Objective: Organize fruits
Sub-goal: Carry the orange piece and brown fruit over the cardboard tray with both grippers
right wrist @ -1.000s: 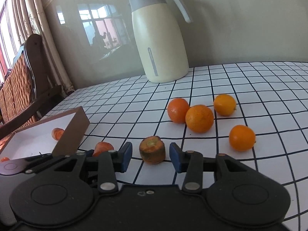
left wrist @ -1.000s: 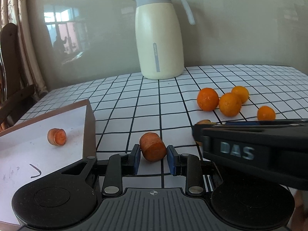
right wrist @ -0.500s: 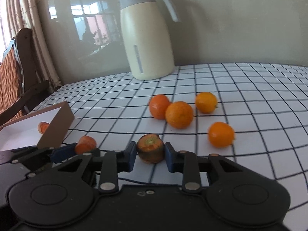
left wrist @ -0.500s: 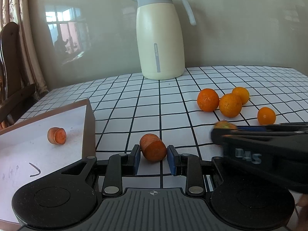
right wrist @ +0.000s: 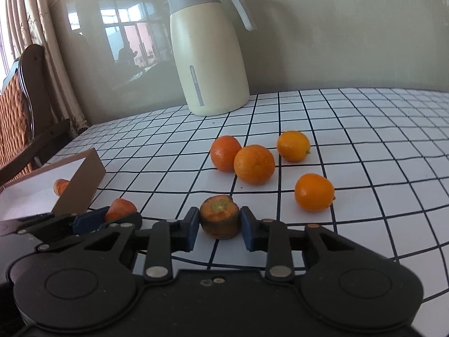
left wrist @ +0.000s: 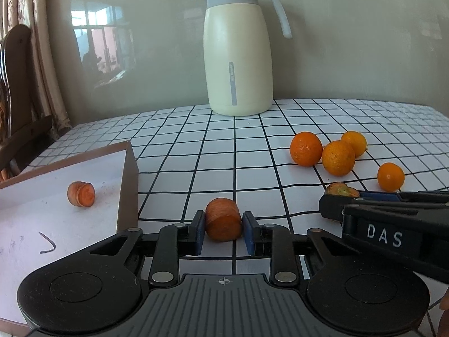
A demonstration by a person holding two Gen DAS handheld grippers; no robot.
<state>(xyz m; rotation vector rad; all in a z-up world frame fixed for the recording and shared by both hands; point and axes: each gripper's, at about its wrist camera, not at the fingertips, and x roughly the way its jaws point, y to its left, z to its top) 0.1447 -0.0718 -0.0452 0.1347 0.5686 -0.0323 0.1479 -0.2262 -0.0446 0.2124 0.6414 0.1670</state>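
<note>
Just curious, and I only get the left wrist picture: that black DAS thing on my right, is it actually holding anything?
Observer: Yes. In the right wrist view the right gripper has its jaws closed on a carrot stump, with a blue pad touching each side.
Visitor: I can only see the top of it. What is the rest like?
Observer: Below the orange cut face, its skin is dark brown.
</note>
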